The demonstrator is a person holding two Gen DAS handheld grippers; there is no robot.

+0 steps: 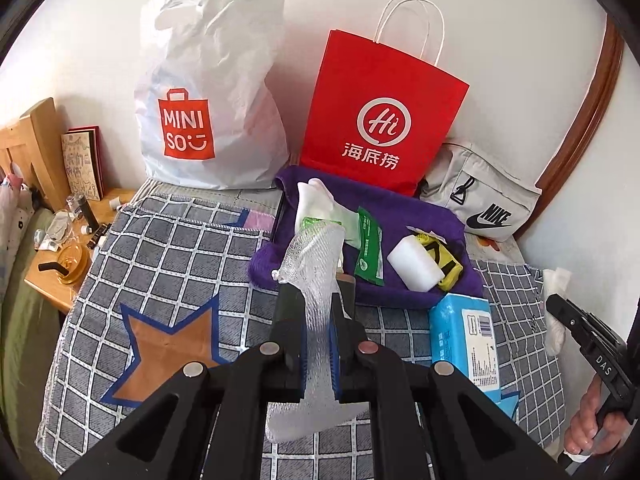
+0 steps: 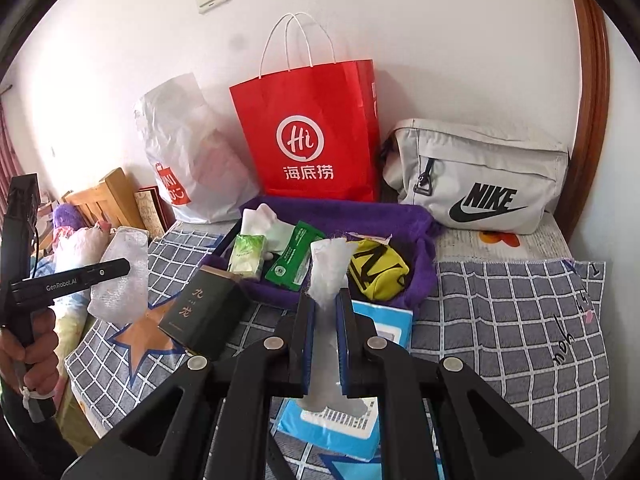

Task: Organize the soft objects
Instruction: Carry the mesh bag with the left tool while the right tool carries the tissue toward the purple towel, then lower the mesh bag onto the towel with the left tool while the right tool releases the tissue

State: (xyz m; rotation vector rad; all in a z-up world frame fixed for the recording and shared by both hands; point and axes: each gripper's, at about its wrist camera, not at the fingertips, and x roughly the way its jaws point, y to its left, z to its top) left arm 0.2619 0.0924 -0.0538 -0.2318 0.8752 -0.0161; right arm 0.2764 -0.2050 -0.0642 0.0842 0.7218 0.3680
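Note:
My left gripper (image 1: 316, 300) is shut on a white foam net sleeve (image 1: 316, 256), held above the checked blanket short of the purple towel tray (image 1: 400, 204). The sleeve also shows in the right wrist view (image 2: 120, 272). My right gripper (image 2: 326, 304) is shut on a white tissue wad (image 2: 328, 268), just in front of the purple tray (image 2: 416, 216). The tray holds a white sock (image 1: 312, 200), a green tissue pack (image 2: 248, 254), a green wipes packet (image 1: 370, 246), a white foam block (image 1: 416, 266) and a yellow pouch (image 2: 378, 270).
A blue tissue pack (image 1: 466, 340) lies on the blanket in front of the tray. A dark box (image 2: 206, 312) stands left of the tray. A red paper bag (image 1: 380, 108), a white Miniso bag (image 1: 204, 92) and a grey Nike bag (image 2: 480, 176) stand at the wall. A cluttered wooden nightstand (image 1: 60, 276) is at left.

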